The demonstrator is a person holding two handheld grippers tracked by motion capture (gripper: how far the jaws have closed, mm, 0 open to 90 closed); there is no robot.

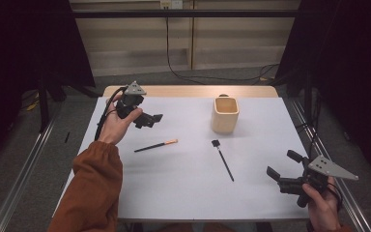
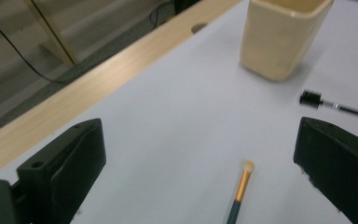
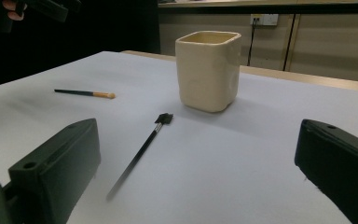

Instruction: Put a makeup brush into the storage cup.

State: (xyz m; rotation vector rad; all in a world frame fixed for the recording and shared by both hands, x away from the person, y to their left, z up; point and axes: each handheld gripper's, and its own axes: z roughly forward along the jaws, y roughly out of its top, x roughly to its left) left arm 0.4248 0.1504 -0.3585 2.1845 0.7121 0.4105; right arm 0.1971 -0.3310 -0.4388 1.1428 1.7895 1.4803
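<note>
1. The left gripper [image 1: 149,119], held up in the person's left hand [image 1: 113,126] above the far left part of the bench [image 1: 183,183], has its jaws spread wide with nothing between them.
2. The right gripper [image 1: 281,164], held low in the right hand [image 1: 321,205] at the near right corner, is likewise spread and empty.
3. An orange-tipped brush [image 1: 155,145] lies flat on the white surface, just below and ahead of the left gripper, apart from it, its pale tip pointing right.
4. A black spoolie brush [image 1: 222,160] lies near the middle, between the two grippers, its bristled head at the far end, well apart from the right gripper.
5. A cream square cup [image 1: 225,115] stands upright toward the far side, close beyond the spoolie's head but not touching it.
6. The left gripper view looks down on the orange brush's tip [image 2: 247,166] between its jaws, and shows the spoolie's bristles [image 2: 310,98] clearly, plus the bench's wooden far edge [image 2: 98,84].
7. The right gripper view, low over the surface, shows the cup's open rim [image 3: 208,36] and the spoolie's full length [image 3: 142,149].
8. The high view alone takes in both hands and a rust-coloured sleeve [image 1: 94,193].
</note>
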